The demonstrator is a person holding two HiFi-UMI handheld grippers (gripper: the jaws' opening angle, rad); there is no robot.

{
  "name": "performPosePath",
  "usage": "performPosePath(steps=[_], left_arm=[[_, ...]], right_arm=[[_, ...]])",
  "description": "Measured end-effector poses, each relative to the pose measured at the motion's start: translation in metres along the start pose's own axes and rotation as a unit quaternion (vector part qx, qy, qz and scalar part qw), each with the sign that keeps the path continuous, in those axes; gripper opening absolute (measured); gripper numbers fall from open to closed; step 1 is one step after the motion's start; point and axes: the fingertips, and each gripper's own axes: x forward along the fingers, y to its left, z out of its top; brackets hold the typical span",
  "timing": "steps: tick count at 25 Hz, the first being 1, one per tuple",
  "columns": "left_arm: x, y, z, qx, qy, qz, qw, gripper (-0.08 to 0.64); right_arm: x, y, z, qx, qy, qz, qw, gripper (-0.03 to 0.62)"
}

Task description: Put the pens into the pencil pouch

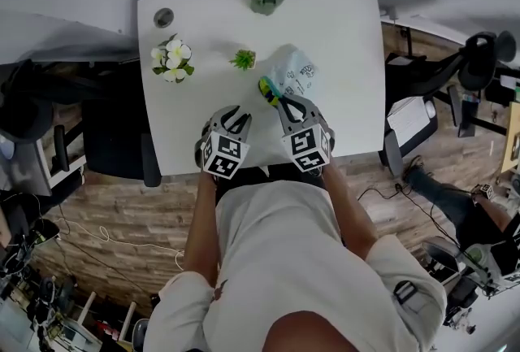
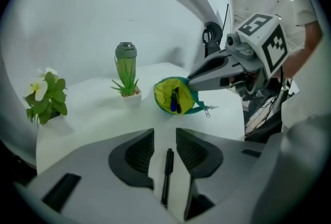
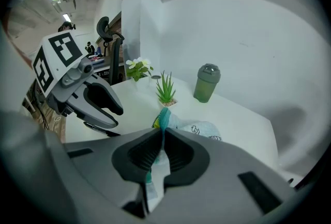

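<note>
Now two pens (image 2: 174,102) in pouch (image 2: 163,92), one outside.

Left gripper (image 2: 164,136): jaws apart; black pen (image 2: 167,176) on white worktop (image 2: 93,114) between them, clear of both pads.
Beyond: pencil pouch (image 2: 162,94), mouth open, yellow lining, two pens (image 2: 175,102) inside; right gripper (image 2: 190,79) pinching rim.
Left of pouch: potted succulent (image 2: 126,88); green bottle (image 2: 125,53) behind; flowering plant (image 2: 46,96) far left.

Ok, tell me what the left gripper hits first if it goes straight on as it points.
Probably the black pen lying on the table between the left gripper's parted jaws, or the bare table just beyond it; depth is unclear. The open pouch lies farther off.
</note>
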Motion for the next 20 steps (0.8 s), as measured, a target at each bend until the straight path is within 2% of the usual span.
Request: performPosePath(steps=[10,20], left_arm=[[-0.037,-0.001,-0.066,-0.002,0.023,0.004,0.9997,0.129],[-0.046,0.001,-0.118,-0.008,0.057,0.003,0.9984,0.123]], right_arm=[[-0.003,0.031,-0.013,0.012,0.011,-0.017,1.0,0.023],[-0.005,0.049,-0.019,0.021,0.024,-0.029,0.999,0.025]])
